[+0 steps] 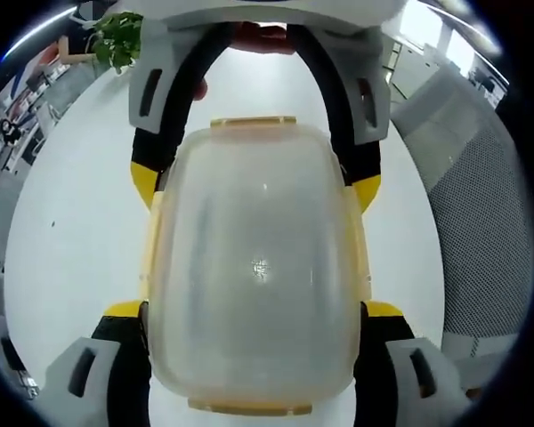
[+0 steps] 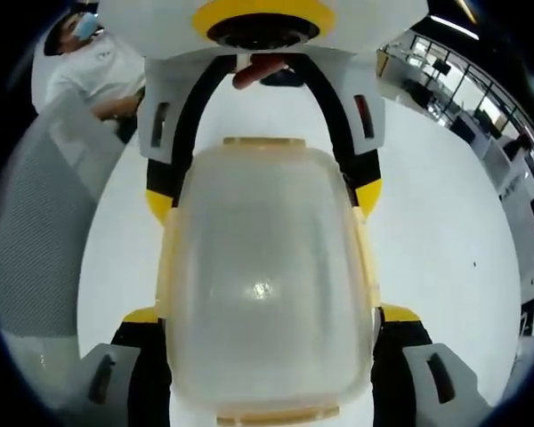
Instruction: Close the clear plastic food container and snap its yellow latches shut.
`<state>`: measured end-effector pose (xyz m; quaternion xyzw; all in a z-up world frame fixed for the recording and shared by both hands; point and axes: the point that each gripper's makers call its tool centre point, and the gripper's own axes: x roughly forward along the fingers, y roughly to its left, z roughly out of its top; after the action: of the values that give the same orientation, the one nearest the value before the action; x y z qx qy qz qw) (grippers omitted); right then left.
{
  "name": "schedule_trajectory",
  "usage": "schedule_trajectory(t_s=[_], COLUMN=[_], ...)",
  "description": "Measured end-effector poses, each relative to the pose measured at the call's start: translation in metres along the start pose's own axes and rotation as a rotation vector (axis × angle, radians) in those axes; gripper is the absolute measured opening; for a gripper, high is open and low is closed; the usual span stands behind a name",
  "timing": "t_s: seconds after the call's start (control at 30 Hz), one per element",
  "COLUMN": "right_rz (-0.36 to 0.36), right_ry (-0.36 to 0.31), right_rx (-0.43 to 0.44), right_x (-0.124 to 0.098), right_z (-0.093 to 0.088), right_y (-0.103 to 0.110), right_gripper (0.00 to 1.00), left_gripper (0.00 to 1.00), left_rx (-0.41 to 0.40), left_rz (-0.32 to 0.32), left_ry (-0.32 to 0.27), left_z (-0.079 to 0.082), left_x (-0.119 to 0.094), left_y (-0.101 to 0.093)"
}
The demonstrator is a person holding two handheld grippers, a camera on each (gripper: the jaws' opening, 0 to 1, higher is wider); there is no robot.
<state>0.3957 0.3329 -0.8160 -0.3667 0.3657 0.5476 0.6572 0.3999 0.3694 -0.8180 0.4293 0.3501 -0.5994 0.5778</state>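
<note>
The clear plastic container [image 1: 254,222] lies lid-up on a white table [image 1: 71,222], its frosted lid [image 2: 262,267] seated on the yellow-rimmed base. Yellow end latches [image 1: 254,122] [image 2: 258,141] lie flat against the ends. My left gripper [image 1: 254,311] straddles one end, its yellow-tipped fingers [image 1: 125,311] pressed against the long sides. From the opposite end my right gripper [image 2: 271,314] does the same, fingertips [image 2: 400,313] touching the side latches. Each gripper faces the other: the right gripper [image 1: 255,187] tops the left gripper view, the left gripper [image 2: 262,199] tops the right gripper view.
A grey mesh chair back [image 1: 481,231] [image 2: 44,240] stands beside the table. A small green plant [image 1: 120,37] sits at the table's far edge. A person in white [image 2: 89,71] is behind the chair. Office desks [image 2: 463,98] lie beyond.
</note>
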Motion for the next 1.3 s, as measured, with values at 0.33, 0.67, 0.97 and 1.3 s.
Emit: schedule_trajectory(t_s=[0.33, 0.67, 0.97, 1.3], right_rz=[0.010, 0.001, 0.005, 0.000], right_ry=[0.001, -0.010, -0.018, -0.007], right_rx=[0.005, 0.019, 0.010, 0.019], right_x=[0.002, 0.003, 0.005, 0.006], right_z=[0.000, 0.002, 0.003, 0.004], right_y=[-0.010, -0.019, -0.031, -0.041], right_gripper=[0.97, 0.97, 0.97, 0.97], left_gripper=[0.97, 0.97, 0.97, 0.97], left_rx=[-0.001, 0.006, -0.007, 0.004], left_rz=[0.001, -0.002, 0.003, -0.001], left_ry=[0.000, -0.001, -0.016, -0.003], left_z=[-0.001, -0.002, -0.003, -0.005], left_x=[0.000, 0.000, 0.000, 0.001], left_y=[0.010, 0.020, 0.031, 0.042])
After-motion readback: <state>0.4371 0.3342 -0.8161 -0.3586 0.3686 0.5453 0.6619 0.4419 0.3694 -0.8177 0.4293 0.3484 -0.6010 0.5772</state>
